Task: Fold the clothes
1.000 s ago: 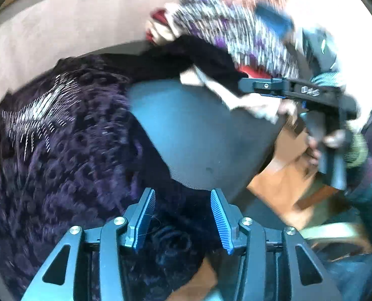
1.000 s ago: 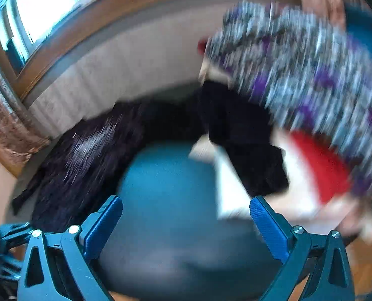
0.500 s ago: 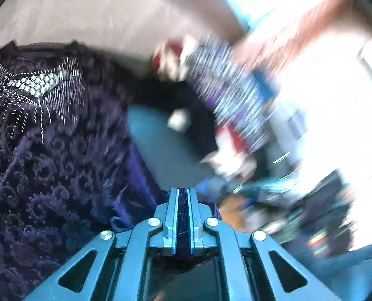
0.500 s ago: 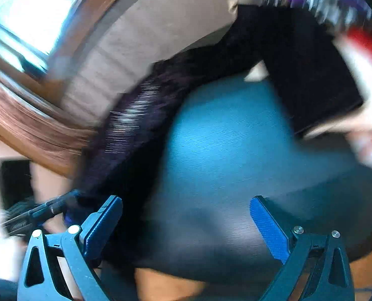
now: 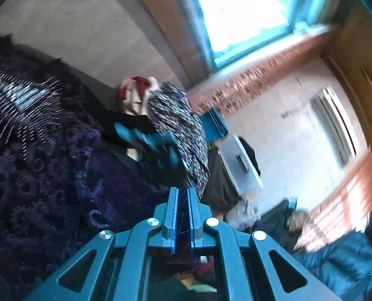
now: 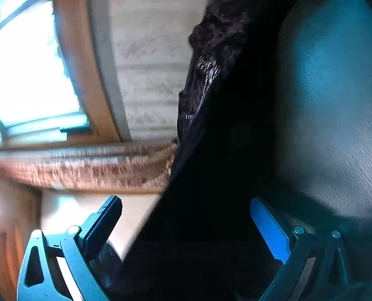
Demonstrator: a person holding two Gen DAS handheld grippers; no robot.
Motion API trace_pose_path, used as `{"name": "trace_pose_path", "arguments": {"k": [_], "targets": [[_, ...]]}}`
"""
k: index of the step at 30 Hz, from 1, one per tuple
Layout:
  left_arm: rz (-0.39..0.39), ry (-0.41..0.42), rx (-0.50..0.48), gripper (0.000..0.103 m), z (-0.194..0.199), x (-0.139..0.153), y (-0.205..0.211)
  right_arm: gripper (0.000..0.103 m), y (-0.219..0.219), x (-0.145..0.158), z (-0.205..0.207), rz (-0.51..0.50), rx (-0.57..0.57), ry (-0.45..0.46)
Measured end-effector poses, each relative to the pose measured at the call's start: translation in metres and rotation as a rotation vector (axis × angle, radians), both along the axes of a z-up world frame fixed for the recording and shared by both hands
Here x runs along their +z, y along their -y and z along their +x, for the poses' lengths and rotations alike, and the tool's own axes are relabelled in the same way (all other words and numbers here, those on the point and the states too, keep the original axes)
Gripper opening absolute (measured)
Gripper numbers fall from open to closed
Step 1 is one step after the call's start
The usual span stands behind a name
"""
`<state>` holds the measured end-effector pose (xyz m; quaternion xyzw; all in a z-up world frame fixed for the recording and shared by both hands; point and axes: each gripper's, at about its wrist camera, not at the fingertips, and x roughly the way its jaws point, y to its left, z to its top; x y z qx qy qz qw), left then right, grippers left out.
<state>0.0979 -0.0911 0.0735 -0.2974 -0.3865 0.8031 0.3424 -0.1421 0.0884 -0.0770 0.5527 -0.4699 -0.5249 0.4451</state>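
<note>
Left gripper (image 5: 182, 202): jaws drawn together with a fold of the dark purple garment (image 5: 48, 180) pinched between the blue pads; a second ago the same jaws stood apart above that fabric with nothing between them, so the grip has been made in the interval. The garment, with its silver beaded panel (image 5: 17, 102), fills the left of the left wrist view, and its held edge runs from the pads back into the mass of cloth. The view has swung since the earlier frame: a bright window (image 5: 241, 12) and a pale wall now occupy the upper right, where before the table top and the pile of clothes (image 5: 170, 123) filled the frame. That pile, red, white and speckled purple, lies beyond the garment. Right gripper (image 6: 186, 223): jaws wide apart, as they were a second ago, with the dark garment hanging across the gap between them; no pad is seen pressing on it. In the right wrist view the frame is rolled hard over compared with the earlier picture, the grey table (image 6: 336, 100) now at the right and the window at the left. The right gripper appears blurred in the left wrist view, in front of the pile
</note>
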Motion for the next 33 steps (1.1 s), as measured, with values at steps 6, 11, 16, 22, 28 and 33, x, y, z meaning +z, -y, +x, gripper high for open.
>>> {"name": "trace_pose_path", "arguments": {"k": [6,11,16,22,28,33], "targets": [[0.057,-0.032,-0.132,0.03,-0.001,0.003,-0.023,0.103,-0.066,0.03,-0.033,-0.058,-0.203,-0.064],[-0.037,0.162,0.091,0.03,-0.013,-0.039,0.002,0.103,-0.11,0.046,-0.007,0.293,-0.143,-0.264],[-0.32,0.384,0.348,0.029,-0.005,-0.085,0.034,0.048,-0.093,0.059,0.057,0.659,0.069,-0.621],[-0.506,0.437,0.37,0.029,-0.002,-0.095,0.022,0.016,-0.037,0.049,0.086,0.871,0.252,-0.841],[-0.533,0.438,0.369,0.028,-0.002,-0.101,0.02,0.009,-0.077,0.048,0.063,1.196,0.143,-0.893],[-0.477,0.428,0.368,0.028,0.001,-0.107,0.028,0.009,-0.078,0.088,0.094,0.876,0.191,-0.903]]}}
